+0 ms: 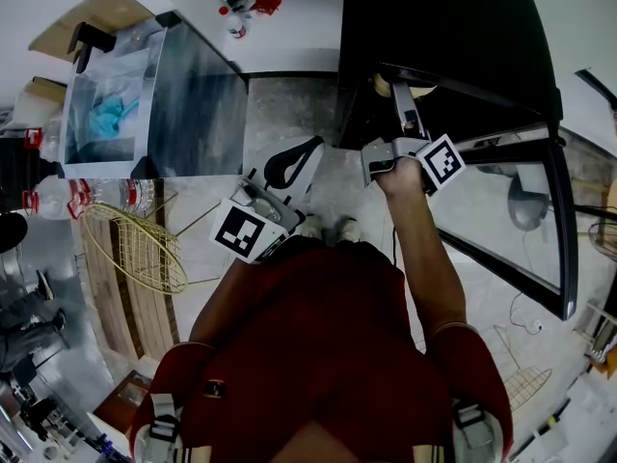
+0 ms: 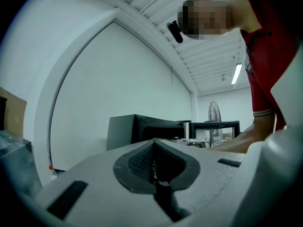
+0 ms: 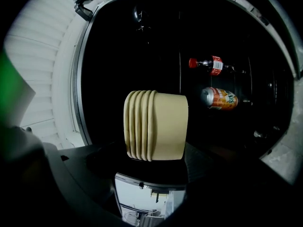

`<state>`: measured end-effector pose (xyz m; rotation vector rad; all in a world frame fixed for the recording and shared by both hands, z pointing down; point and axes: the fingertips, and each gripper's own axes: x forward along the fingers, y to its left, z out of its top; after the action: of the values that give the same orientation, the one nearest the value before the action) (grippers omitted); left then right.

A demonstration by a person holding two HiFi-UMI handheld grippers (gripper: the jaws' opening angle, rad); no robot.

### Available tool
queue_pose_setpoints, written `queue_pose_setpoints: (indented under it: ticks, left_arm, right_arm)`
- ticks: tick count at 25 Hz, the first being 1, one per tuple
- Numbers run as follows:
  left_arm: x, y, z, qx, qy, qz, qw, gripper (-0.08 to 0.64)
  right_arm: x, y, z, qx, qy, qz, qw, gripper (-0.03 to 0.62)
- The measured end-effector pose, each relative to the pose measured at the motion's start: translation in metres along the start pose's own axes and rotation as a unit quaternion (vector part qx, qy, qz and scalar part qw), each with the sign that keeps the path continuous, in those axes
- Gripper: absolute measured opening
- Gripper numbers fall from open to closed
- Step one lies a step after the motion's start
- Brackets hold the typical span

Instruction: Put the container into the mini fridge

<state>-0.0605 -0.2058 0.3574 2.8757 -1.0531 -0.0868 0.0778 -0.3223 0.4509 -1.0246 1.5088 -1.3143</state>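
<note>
Two drinks are in the dark mini fridge (image 1: 439,27): a bottle (image 3: 208,64) with a red cap and red label, and just beside it an orange can (image 3: 218,98); in the right gripper view both show lengthwise across the picture. In front of them is the container (image 3: 156,126), a beige tub with a band of ribs at one end and a smooth wall at the other; what it holds cannot be seen. It sits between the tips of the right gripper (image 3: 150,167), whose jaws stand apart only by the tub's width and clamp it. In the head view that gripper (image 1: 407,104) reaches into the fridge opening, with the glass door (image 1: 501,220) swung wide at the right. The left gripper (image 1: 294,165) hangs in front of the person's body, outside the fridge, and its own view shows its jaws (image 2: 152,167) pressed together with nothing between them. At the far left a clear bin (image 1: 154,75) holds blue items (image 1: 111,114), and a yellow wire basket (image 1: 130,249) lies on the floor near it.
</note>
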Motion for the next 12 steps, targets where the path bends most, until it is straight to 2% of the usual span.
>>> queue_pose_setpoints:
  ticks: [12]
  left_arm:
    - [-0.002, 0.01, -0.004, 0.003, 0.009, 0.008, 0.9999, 0.006]
  right_arm:
    - [0.02, -0.001, 0.003, -0.035, 0.024, 0.011, 0.999, 0.379]
